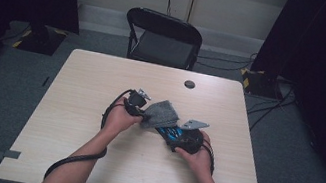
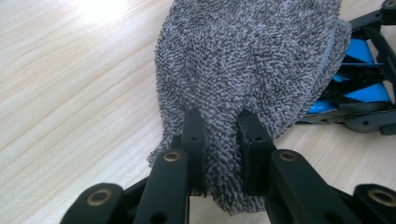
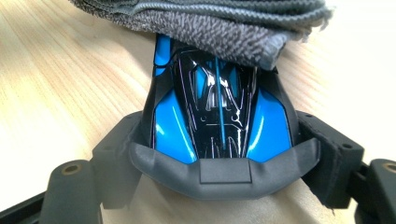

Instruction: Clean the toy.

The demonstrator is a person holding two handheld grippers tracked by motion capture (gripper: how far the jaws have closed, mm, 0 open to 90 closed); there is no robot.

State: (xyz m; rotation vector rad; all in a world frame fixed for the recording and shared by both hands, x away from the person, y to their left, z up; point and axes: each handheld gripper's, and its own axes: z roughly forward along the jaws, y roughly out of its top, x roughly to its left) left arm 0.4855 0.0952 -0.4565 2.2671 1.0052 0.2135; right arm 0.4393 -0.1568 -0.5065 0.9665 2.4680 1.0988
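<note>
A grey terry cloth (image 1: 163,114) is pinched at one edge by my left gripper (image 1: 145,115), which is shut on it. In the left gripper view the two black jaws squeeze a fold of the cloth (image 2: 252,60) at the left gripper (image 2: 219,123). The cloth lies over one end of a blue and black toy car (image 1: 170,133). My right gripper (image 1: 174,138) is shut on the car: in the right gripper view its padded jaws press both sides of the toy car (image 3: 215,116) at the right gripper (image 3: 219,151). The cloth (image 3: 210,23) hides the car's far end.
The pale wooden table (image 1: 103,76) has a round black grommet (image 1: 189,84) near its far edge and tape marks (image 1: 12,153) at the near corners. A black folding chair (image 1: 165,38) stands behind it. Cables lie on the floor at right (image 1: 265,107).
</note>
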